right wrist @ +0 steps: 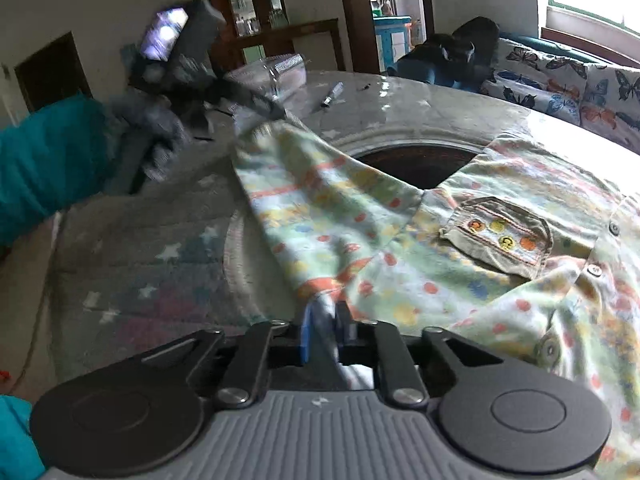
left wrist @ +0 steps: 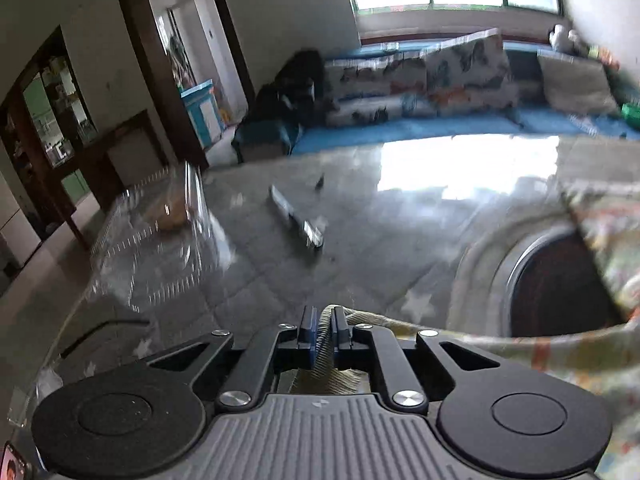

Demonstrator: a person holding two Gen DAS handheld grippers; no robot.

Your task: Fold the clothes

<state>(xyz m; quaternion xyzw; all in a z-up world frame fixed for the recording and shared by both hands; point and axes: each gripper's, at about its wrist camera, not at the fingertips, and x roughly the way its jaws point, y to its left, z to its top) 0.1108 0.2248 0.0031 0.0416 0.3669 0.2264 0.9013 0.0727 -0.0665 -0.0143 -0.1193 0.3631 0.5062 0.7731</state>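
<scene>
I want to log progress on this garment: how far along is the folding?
Done: only the grasping; the left gripper and right gripper are each shut on the dotted shirt. In hand: one side is lifted off the table. Left: the folds; the pocket side lies spread out.

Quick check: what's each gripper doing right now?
Left gripper: shut on the pastel dotted cotton shirt, at its edge.
Right gripper: shut on the same shirt.
</scene>
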